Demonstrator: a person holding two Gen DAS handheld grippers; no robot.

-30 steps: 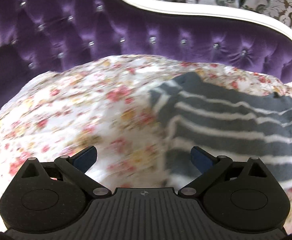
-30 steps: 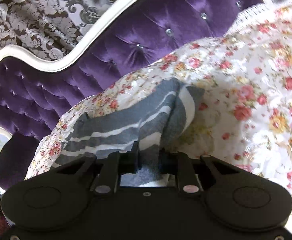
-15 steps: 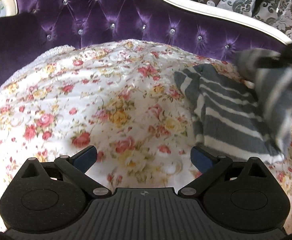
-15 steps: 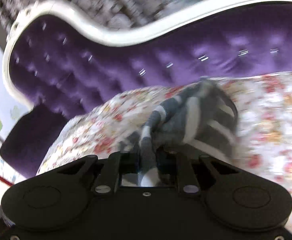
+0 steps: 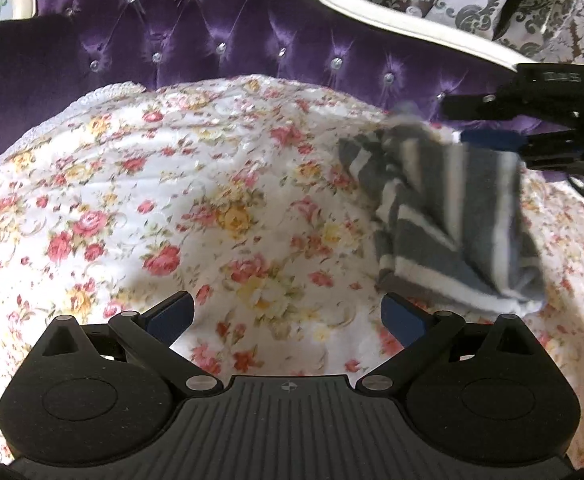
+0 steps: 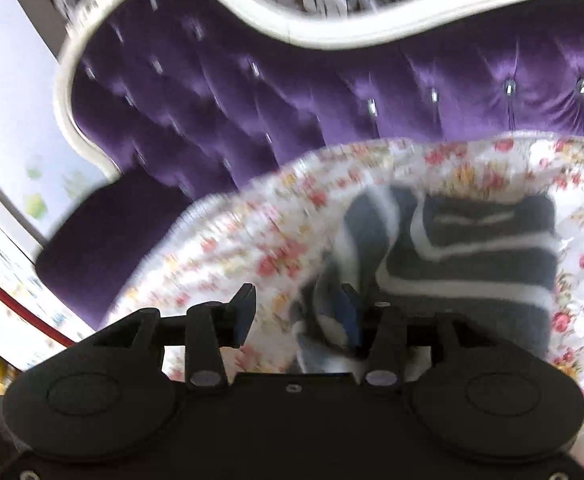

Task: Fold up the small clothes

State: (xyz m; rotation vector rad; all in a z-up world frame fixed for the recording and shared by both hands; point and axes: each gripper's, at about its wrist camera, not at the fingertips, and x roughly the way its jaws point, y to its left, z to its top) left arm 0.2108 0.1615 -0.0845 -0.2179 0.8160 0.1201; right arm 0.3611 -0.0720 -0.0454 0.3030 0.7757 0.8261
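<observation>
Now changed from a second ago: the right gripper (image 6: 297, 314), then clamped on a bunch of the striped garment (image 5: 447, 216), has its fingers parting, and the cloth has been carried over onto itself, so that a doubled grey-and-white heap lies where a flat spread lay. Left gripper (image 5: 288, 314): fingers wide apart as before, nothing between them, hanging over bare floral bedspread (image 5: 172, 200); its view has shifted so the garment sits further to its right. Striped garment, position: on the bedspread, up and to the right of the left gripper's right finger, near it but not touching. In the right wrist view the garment (image 6: 471, 256) lies ahead and to the right; a loose fold of it drapes against the right-hand finger (image 6: 349, 312), while the left-hand finger stands clear of the cloth, so no pinch shows. From the left wrist view the right gripper (image 5: 487, 136) reaches in from the right edge, just above the garment's top edge. Background: purple tufted headboard (image 5: 212, 32) with white frame, behind the bedspread.
</observation>
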